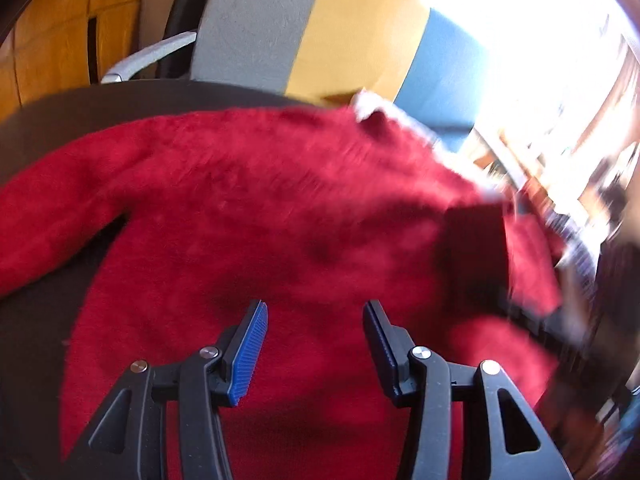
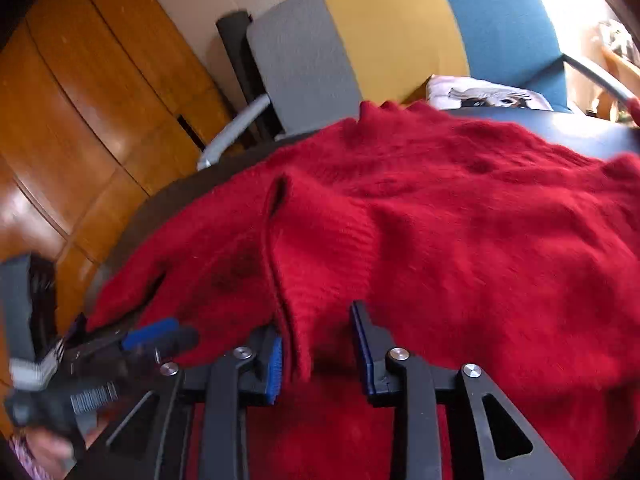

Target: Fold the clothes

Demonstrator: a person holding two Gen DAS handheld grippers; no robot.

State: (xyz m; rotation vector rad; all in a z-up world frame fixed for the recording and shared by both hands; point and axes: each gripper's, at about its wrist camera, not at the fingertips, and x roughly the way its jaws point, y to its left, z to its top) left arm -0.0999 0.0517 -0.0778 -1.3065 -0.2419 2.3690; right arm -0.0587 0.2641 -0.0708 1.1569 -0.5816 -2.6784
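A fuzzy red sweater (image 1: 256, 208) lies spread on a dark round table (image 1: 48, 128), one sleeve reaching left. My left gripper (image 1: 316, 312) hovers open and empty above the sweater's body. In the right wrist view the sweater (image 2: 460, 220) shows a ribbed cuff folded over its body. My right gripper (image 2: 320, 332) stands open with the cuff's edge (image 2: 298, 320) between its blue pads, touching the left pad; the pads are apart. The left gripper also shows blurred at the lower left of the right wrist view (image 2: 160, 336). The right gripper shows as a blurred dark shape in the left wrist view (image 1: 480, 256).
Behind the table stand chairs with grey (image 2: 304, 64), yellow (image 2: 392, 28) and blue (image 2: 500, 20) backs. A white printed cloth (image 2: 480, 94) lies on the blue seat. Wooden panels (image 2: 80, 100) fill the left. The table's far rim (image 2: 580, 128) lies close behind the sweater.
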